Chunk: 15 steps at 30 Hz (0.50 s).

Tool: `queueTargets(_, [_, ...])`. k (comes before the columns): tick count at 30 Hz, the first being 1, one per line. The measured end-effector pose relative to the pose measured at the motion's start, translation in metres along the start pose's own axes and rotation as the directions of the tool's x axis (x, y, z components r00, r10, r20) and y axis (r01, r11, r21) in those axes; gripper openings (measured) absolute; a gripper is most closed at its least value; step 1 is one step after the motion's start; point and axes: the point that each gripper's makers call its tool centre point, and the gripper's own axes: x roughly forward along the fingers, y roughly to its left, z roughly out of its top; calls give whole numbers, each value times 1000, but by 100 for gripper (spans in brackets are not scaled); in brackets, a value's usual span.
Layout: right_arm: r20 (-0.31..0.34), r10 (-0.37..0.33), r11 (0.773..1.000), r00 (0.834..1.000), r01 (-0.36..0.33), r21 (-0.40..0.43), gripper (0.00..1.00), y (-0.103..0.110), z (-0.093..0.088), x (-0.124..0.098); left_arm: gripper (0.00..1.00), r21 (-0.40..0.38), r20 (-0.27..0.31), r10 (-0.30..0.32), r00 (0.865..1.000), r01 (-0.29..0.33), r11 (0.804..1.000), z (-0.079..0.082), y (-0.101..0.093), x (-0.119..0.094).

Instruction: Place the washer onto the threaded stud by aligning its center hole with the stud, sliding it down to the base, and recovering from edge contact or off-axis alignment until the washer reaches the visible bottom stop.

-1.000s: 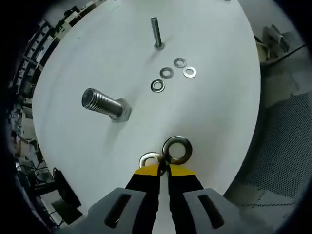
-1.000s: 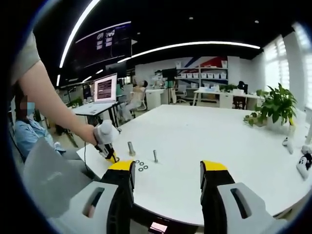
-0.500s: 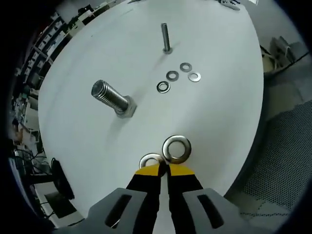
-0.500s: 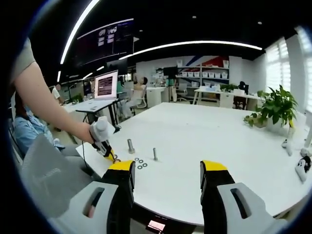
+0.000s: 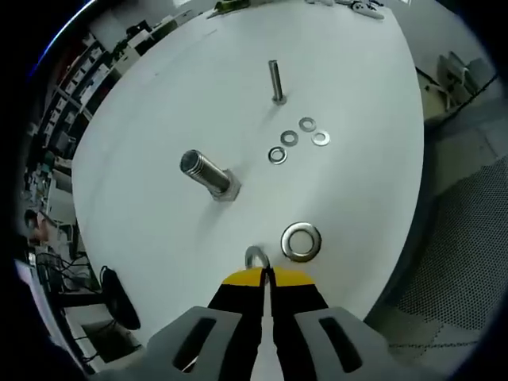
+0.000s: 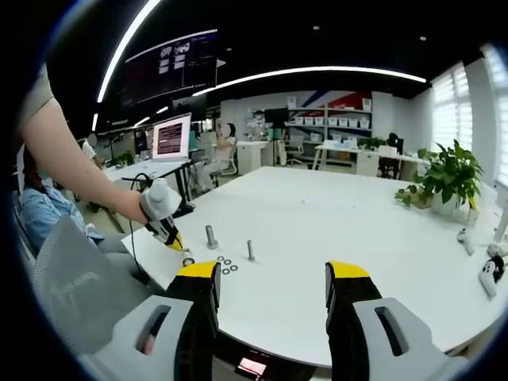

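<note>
Presently the left gripper (image 5: pixel 264 274) has its jaws clenched on a washer (image 5: pixel 255 257) by its rim; we judge it thin, stiff, slippery; right gripper (image 6: pixel 272 274) jaws released.

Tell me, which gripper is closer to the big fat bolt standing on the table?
The left gripper. It hangs just beside the big bolt near the table's edge, pinching a washer. The right gripper is held back off the table, well away from it.
</note>
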Motion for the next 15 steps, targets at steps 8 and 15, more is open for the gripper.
queueTargets(8, [7, -2, 1000, 1000, 2, -4, 55, 0, 1, -1, 0, 6, 18, -9, 1000, 9, 1000, 5, -6, 4])
queueTargets(15, [9, 1, 1000, 1000, -1, -2, 55, 0, 2, 0, 0, -20, 60, 12, 998, -11, 1000, 11, 6, -4])
